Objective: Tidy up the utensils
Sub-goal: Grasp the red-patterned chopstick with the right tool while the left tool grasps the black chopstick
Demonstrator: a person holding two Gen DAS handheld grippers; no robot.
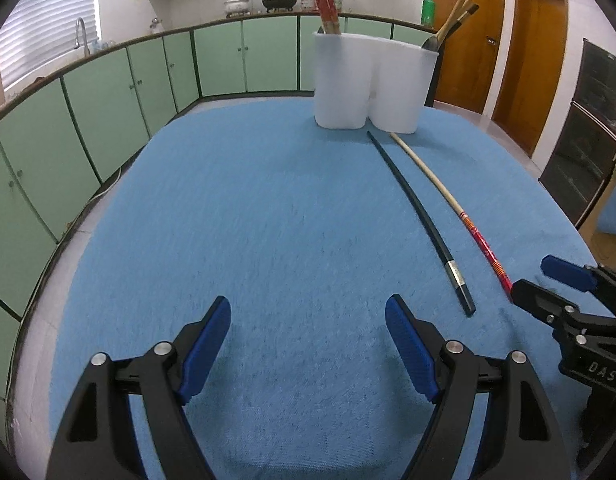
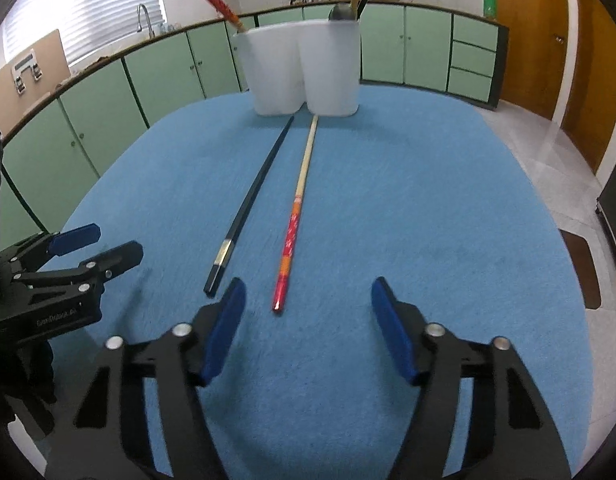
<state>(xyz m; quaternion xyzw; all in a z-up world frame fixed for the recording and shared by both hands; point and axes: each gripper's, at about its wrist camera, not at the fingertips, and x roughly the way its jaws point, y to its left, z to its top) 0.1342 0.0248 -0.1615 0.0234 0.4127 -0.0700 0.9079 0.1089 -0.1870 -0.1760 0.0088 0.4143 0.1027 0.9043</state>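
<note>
Blue cloth (image 2: 428,208) covers the table, green cabinets (image 1: 107,92) behind. Both claws gape, holding nothing. Just ahead of the right gripper (image 2: 308,320) lie a black chopstick (image 2: 251,200) and a red-handled chopstick (image 2: 293,224), side by side. Beyond their far tips stands the white two-cup holder (image 2: 303,68). Left gripper (image 1: 308,344) hovers over bare cloth, both chopsticks to its right.

Two wrist fisheyes, low over the blue surface (image 1: 267,220), both facing the white holder (image 1: 368,84).

The left view sits left of the right one; each catches the other's tool at its edge, and both share the holder and two loose chopsticks.
</note>
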